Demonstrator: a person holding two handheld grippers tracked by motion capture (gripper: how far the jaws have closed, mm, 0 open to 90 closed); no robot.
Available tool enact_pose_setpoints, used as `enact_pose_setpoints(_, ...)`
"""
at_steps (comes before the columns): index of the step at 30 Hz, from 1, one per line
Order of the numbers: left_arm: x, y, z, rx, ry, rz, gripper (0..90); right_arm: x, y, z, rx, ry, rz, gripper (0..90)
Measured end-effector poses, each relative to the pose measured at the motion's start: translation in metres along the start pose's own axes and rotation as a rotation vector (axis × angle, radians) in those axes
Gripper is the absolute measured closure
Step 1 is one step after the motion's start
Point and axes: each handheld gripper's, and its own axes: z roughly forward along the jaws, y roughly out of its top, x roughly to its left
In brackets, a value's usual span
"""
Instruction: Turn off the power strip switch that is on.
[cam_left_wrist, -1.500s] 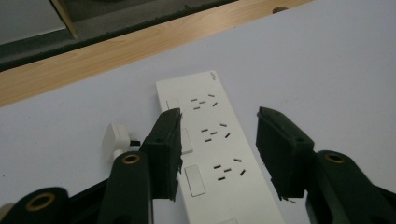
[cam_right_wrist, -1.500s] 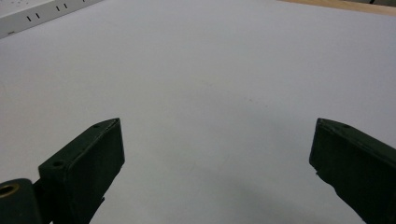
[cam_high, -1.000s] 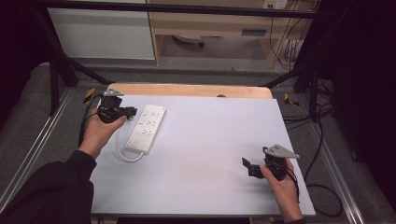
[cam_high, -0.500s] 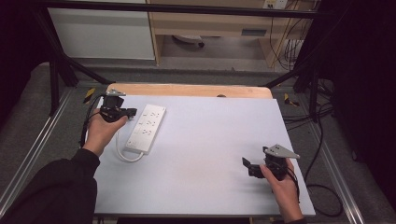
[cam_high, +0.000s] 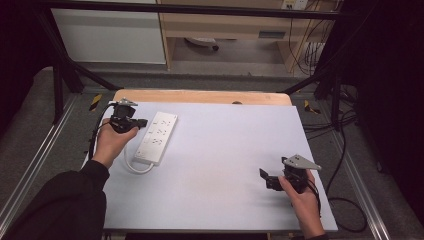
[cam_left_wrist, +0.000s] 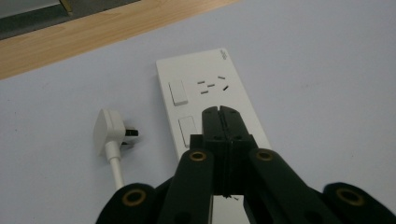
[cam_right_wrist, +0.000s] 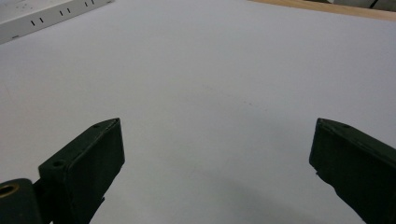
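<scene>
Hovering grippers over a white power strip

Covering most of the wooden table (cam_high: 200, 96) is a pale grey sheet (cam_high: 220, 165), with a strip of bare wood showing along the far edge. A white power strip (cam_high: 156, 137) lies on the sheet at the far left, running near to far and angled slightly to the right. In the left gripper view it shows two rocker switches and a group of socket slots. Its white cord (cam_high: 134, 167) loops out from the near end and curls back to the left, and its white plug (cam_left_wrist: 108, 130) rests on the sheet just beside the strip, prongs pointing toward it.

The left gripper (cam_high: 142, 121), held in the person's left hand (cam_high: 112, 142), sits at the strip's far-left side; in its own view its jaws are pressed together with nothing between them, the tips over the strip near the second switch. The right gripper (cam_high: 265, 178), held in the right hand (cam_high: 302, 200) at the near right, is well apart from the strip, its jaws spread wide over bare sheet
</scene>
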Motion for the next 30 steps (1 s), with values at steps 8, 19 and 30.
enact_pose_setpoints(8,0.001,-0.008,0.009,0.025,-0.001,-0.008,90.0,0.000,0.000,0.000,0.000,0.000,-0.003,3.7)
enact_pose_setpoints(19,0.004,-0.018,0.020,0.056,0.002,-0.013,90.0,0.000,0.000,0.000,-0.001,-0.001,-0.003,3.7)
enact_pose_setpoints(30,0.005,-0.026,0.032,0.081,0.011,-0.016,90.0,0.000,0.000,0.000,-0.001,-0.002,-0.006,3.7)
